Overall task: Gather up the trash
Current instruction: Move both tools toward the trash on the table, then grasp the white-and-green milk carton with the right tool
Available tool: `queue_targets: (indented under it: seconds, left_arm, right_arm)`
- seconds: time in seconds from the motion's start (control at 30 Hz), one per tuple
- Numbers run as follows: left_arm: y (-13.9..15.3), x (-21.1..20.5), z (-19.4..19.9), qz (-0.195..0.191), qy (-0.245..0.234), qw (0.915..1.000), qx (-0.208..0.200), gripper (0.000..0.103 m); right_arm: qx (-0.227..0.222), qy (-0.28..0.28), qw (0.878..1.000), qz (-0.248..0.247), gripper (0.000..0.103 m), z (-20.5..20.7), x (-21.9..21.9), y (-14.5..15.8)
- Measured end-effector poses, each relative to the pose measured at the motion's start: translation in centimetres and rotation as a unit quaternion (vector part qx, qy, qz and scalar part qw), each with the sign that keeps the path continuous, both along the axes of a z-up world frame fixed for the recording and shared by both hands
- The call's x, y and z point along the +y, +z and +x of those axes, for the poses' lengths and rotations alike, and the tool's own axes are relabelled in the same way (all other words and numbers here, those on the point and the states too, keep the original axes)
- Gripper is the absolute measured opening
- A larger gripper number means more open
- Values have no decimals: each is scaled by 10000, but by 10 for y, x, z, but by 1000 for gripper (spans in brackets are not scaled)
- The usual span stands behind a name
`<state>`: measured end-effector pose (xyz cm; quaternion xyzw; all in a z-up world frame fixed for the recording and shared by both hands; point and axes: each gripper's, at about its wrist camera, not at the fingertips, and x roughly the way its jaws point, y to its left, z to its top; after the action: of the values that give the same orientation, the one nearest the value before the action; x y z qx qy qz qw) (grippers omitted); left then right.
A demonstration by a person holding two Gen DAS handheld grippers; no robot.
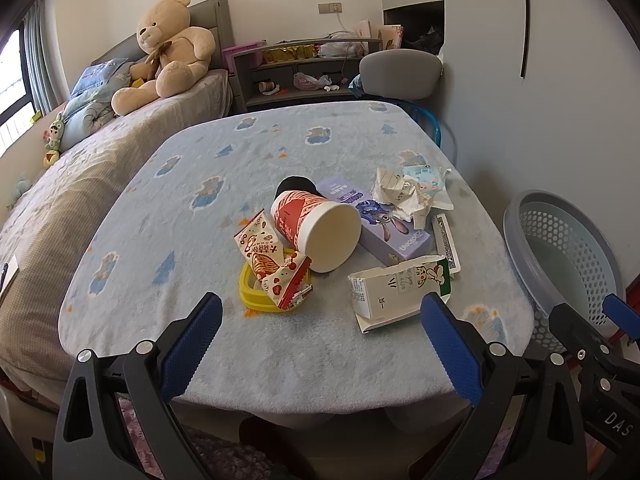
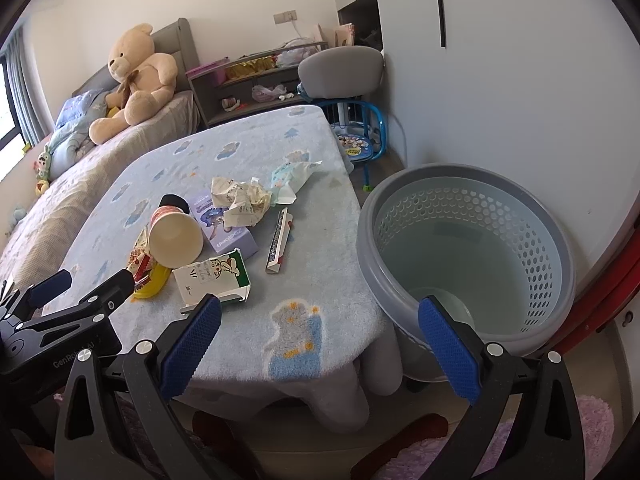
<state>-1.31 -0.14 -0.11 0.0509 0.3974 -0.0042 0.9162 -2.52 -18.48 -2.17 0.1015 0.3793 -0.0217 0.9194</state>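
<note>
Both hand-held grippers wait at the near edge of the table, and nothing has been picked up yet. Farthest left, the left gripper [image 1: 322, 338] has its blue-padded jaws spread wide and empty, aimed at the clutter on the pale blue fleece-covered table [image 1: 168, 320]. Ahead of it a red-and-white printed snack wrapper [image 1: 274, 262] lies across a yellow plastic lid [image 1: 250, 292]; just right of these a red-patterned paper cup [image 1: 316, 230] rests on its side, its cream base facing the camera. Further right sit a flattened white-and-green milk carton [image 1: 394, 290], a purple cartoon-printed cardboard box [image 1: 384, 226] and, behind it, a wad of crumpled white paper [image 1: 400, 196]. The right gripper [image 2: 320, 340] is likewise wide open and holds nothing, hovering over the table's right corner. At the far right, beside the table, stands the grey perforated plastic basket [image 2: 560, 264], which appears empty.

The milk carton is probably the easiest first pick: nearest, and clear of the pile. Closing across its narrow thickness should hold better than across its broad face. The cup may roll if nudged, so approaching from above would help.
</note>
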Motion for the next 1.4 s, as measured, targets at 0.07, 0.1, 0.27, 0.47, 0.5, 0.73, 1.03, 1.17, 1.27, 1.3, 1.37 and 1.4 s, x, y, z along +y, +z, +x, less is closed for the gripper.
queue_targets:
  seconds: [0.07, 0.1, 0.27, 0.47, 0.5, 0.73, 1.03, 1.17, 1.27, 1.3, 1.37, 1.4]
  left_arm:
    - [1, 0, 0, 7, 5, 10000, -12, 95]
    - [1, 0, 0, 10, 9, 10000, -17, 95]
    - [2, 1, -1, 20, 22, 10000, -46, 95]
    - [3, 1, -1, 27, 31, 10000, -49, 95]
    - [3, 1, -1, 29, 31, 10000, -48, 95]
    - [4, 2, -2, 35, 36, 10000, -62, 95]
    - [4, 2, -2, 32, 28, 10000, -62, 95]
    - [3, 4, -3, 20, 42, 10000, -43, 95]
    - [0, 9, -2, 29, 80, 10000, -22, 95]
    - [-2, 12, -1, 44, 105, 9999, -1, 95]
    - [-7, 18, 0, 78, 157, 9998, 38, 95]
    - [-10, 21, 0, 105, 191, 9997, 58, 95]
  right_arm:
    - [-10, -7, 10000, 7, 97, 0, 0, 0]
    - [-16, -10, 10000, 9, 97, 0, 0, 0]
    - [-20, -9, 10000, 10, 97, 0, 0, 1]
    - [-14, -4, 10000, 10, 97, 0, 1, 1]
    - [-16, -4, 10000, 7, 97, 0, 1, 1]
    - [-32, 24, 10000, 1, 97, -1, 3, 2]
    - [-27, 37, 10000, 2, 97, -2, 5, 3]
    - [-29, 54, 10000, 7, 97, -2, 6, 2]
    - [-9, 117, 9999, 56, 97, -1, 8, -1]
    - [-4, 141, 9999, 81, 97, 0, 9, -3]
    - [8, 183, 9998, 106, 97, 1, 11, -4]
    - [19, 202, 9997, 115, 97, 2, 12, -5]
